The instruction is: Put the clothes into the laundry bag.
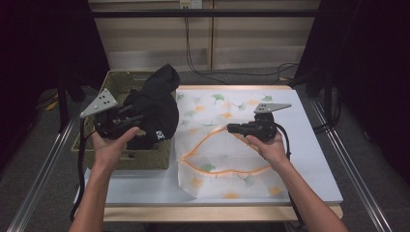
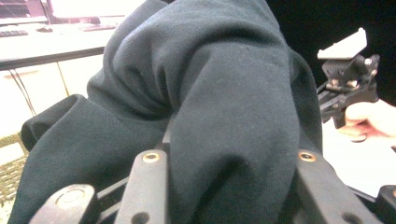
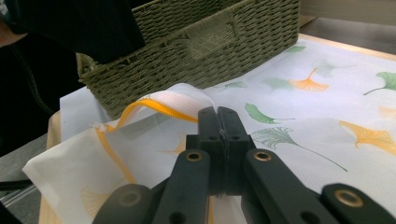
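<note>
Left of centre in the high view, the left gripper [image 1: 126,117] holds a bunched black fabric garment [image 1: 157,108] with a small white mark near its lower edge, lifted above a woven olive-green rectangular basket [image 1: 114,81] that stands at the left end of the table. The garment's upper part rises in a rounded peak over the basket's far right corner, and its bulk hangs over the basket's right half. From the left gripper view, the dark cloth [image 2: 205,107] is bunched between the two black jaws, which stand apart with the folds of fabric caught between them, so the claw is clamped on the garment; the other gripper and its hand sit at the right edge of that frame. Right of centre in the high view, the right gripper [image 1: 232,128] rests over a white mesh bag printed with green and orange ginkgo leaves and trimmed with an orange zipper band [image 1: 227,159], which lies flat on the white table top [image 1: 309,145] just beside the basket. Its jaws point toward the left of the frame at the bag's orange-edged opening. Seen in the right gripper view, the two jaws are pressed together at the tips [image 3: 218,122] with the bag's orange-trimmed rim [image 3: 154,106] pinched between them and raised slightly off the table, and the basket [image 3: 210,42] stands close behind, across the upper part of the frame. Both forearms enter from the bottom of the high view.
</note>
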`<state>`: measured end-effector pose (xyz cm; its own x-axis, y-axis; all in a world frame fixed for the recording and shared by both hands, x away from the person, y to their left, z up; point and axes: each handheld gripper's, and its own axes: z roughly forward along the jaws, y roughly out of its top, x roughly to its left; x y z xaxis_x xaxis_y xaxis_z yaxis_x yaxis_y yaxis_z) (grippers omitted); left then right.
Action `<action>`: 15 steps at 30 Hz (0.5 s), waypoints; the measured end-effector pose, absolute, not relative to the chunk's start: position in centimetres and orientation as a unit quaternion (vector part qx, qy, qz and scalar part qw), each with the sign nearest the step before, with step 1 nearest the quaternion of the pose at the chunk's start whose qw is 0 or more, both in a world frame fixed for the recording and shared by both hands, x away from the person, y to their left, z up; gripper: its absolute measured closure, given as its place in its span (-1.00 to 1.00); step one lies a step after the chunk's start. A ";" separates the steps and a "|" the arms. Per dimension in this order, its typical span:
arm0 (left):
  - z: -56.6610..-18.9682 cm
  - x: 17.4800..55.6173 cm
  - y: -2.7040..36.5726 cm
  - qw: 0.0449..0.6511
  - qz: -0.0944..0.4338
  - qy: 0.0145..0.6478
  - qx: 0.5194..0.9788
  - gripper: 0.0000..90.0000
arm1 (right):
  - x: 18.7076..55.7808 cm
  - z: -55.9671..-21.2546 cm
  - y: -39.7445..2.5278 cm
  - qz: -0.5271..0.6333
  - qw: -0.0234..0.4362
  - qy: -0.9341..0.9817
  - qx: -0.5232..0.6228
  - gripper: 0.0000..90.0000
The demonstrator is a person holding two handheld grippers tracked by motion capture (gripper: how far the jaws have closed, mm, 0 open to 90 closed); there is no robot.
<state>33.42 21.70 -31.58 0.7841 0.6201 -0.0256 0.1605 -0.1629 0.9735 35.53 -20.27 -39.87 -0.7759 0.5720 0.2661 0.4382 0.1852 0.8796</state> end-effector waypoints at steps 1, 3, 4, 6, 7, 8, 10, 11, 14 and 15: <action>-31.7 33.5 21.6 0.592 0.186 0.263 0.739 0.42 | 35.6 -39.9 -20.2 0.545 0.061 0.770 0.325 1.00; -31.7 33.4 21.3 0.591 0.187 0.262 0.739 0.42 | 35.6 -40.0 -20.2 0.547 0.062 0.771 0.319 1.00; -31.7 33.3 21.2 0.592 0.186 0.260 0.740 0.42 | 35.6 -40.0 -20.2 0.548 0.063 0.771 0.317 1.00; -31.6 33.1 20.7 0.589 0.182 0.251 0.746 0.42 | 35.6 -40.1 -20.2 0.547 0.062 0.773 0.315 1.00; -31.6 33.0 20.4 0.588 0.181 0.246 0.749 0.42 | 35.6 -40.1 -20.2 0.546 0.064 0.774 0.313 1.00; -31.6 32.9 20.1 0.586 0.182 0.246 0.751 0.42 | 35.6 -40.1 -20.2 0.546 0.065 0.774 0.313 1.00; -31.6 32.8 19.5 0.584 0.175 0.238 0.756 0.42 | 35.5 -40.0 -20.1 0.545 0.065 0.776 0.313 1.00; -31.6 32.7 19.2 0.588 0.171 0.234 0.755 0.42 | 35.5 -40.0 -20.1 0.543 0.067 0.776 0.312 1.00; -31.4 32.5 18.7 0.587 0.168 0.223 0.760 0.42 | 35.5 -40.0 -20.2 0.544 0.067 0.776 0.311 1.00; -31.3 32.3 18.6 0.589 0.165 0.222 0.759 0.42 | 35.6 -40.1 -20.2 0.545 0.064 0.775 0.312 1.00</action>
<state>32.35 18.58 -31.32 0.8471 0.5313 -0.0100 0.1414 -0.2073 0.9680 35.57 -20.19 -40.05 -0.7965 0.5543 0.2414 0.4144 0.2097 0.8856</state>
